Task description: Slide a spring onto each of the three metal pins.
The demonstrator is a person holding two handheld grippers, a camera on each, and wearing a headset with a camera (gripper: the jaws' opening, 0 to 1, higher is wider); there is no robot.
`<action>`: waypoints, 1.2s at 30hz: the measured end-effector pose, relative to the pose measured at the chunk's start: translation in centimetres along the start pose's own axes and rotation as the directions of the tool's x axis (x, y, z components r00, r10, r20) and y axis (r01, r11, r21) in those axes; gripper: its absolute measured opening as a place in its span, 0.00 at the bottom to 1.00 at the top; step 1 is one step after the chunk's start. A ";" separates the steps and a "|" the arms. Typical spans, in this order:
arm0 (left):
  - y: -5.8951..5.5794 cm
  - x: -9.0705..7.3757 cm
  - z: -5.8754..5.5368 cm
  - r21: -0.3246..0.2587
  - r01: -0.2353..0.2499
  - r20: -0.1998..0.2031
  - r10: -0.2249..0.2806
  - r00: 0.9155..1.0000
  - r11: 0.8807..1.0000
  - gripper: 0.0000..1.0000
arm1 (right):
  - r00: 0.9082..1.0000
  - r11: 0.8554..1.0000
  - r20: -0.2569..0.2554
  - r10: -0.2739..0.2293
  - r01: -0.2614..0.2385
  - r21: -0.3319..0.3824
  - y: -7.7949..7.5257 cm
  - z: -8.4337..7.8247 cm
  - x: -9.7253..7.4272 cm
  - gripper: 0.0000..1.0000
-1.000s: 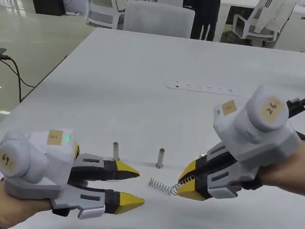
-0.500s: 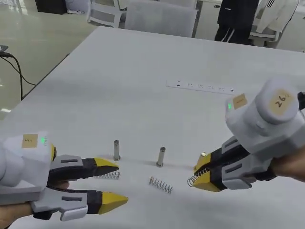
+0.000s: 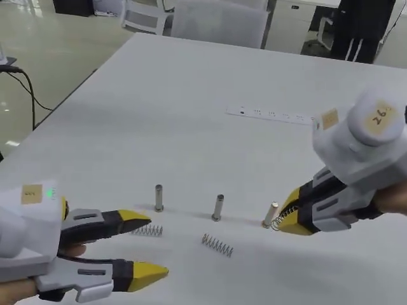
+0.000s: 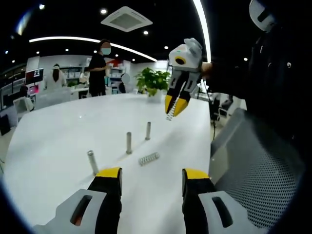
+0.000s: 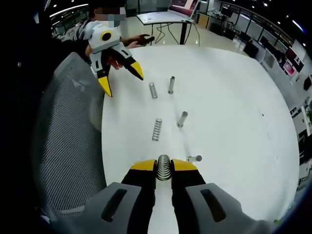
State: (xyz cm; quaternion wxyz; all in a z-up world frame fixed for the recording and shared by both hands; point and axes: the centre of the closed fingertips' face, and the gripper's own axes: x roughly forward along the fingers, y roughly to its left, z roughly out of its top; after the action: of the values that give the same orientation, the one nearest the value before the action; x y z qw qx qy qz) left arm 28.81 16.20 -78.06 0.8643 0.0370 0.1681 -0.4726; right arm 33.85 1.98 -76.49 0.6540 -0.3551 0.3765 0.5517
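Observation:
Three metal pins stand upright in a row on the white table: left pin (image 3: 158, 197), middle pin (image 3: 218, 207), right pin (image 3: 271, 215). My right gripper (image 3: 289, 221) is shut on a spring (image 3: 282, 216), whose free end hangs just beside the right pin's top. In the right gripper view the held spring (image 5: 164, 167) points end-on toward that right pin (image 5: 194, 158). Two loose springs lie flat: one (image 3: 147, 230) by the left pin, one (image 3: 217, 244) in front of the middle pin. My left gripper (image 3: 143, 246) is open and empty, near the left spring.
A white power strip (image 3: 270, 116) lies further back on the table (image 3: 191, 95). Grey chairs (image 3: 219, 22) stand at the far edge, with a person (image 3: 359, 28) behind them. The table's left edge drops to the floor, where a cable (image 3: 25, 89) runs.
My right gripper has carried its spring right and up, from near the middle spring to the right pin. My left gripper has drawn back left, uncovering the spring by the left pin.

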 end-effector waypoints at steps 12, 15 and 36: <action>0.1 0.1 0.0 -0.004 -0.011 0.002 0.011 1.000 1.000 0.46 | 0.996 0.999 -0.084 -0.026 0.024 -0.024 -2.6 -0.6 0.2 0.08; 0.0 0.1 -0.1 -0.005 -0.011 0.001 0.011 1.000 1.000 0.46 | 0.994 0.999 -0.105 -0.034 0.031 -0.035 -3.2 -0.7 0.4 0.08; 0.0 0.1 -0.3 -0.014 -0.009 -0.003 0.009 1.000 1.000 0.47 | 0.981 0.999 -0.192 -0.016 0.007 -0.047 -5.7 -1.3 2.5 0.08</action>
State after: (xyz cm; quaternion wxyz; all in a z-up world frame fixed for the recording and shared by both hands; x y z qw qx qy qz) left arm 28.78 16.13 -78.38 0.8664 0.0321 0.1724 -0.4676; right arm 39.60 1.16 -79.06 0.6094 -0.4240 0.4230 0.5196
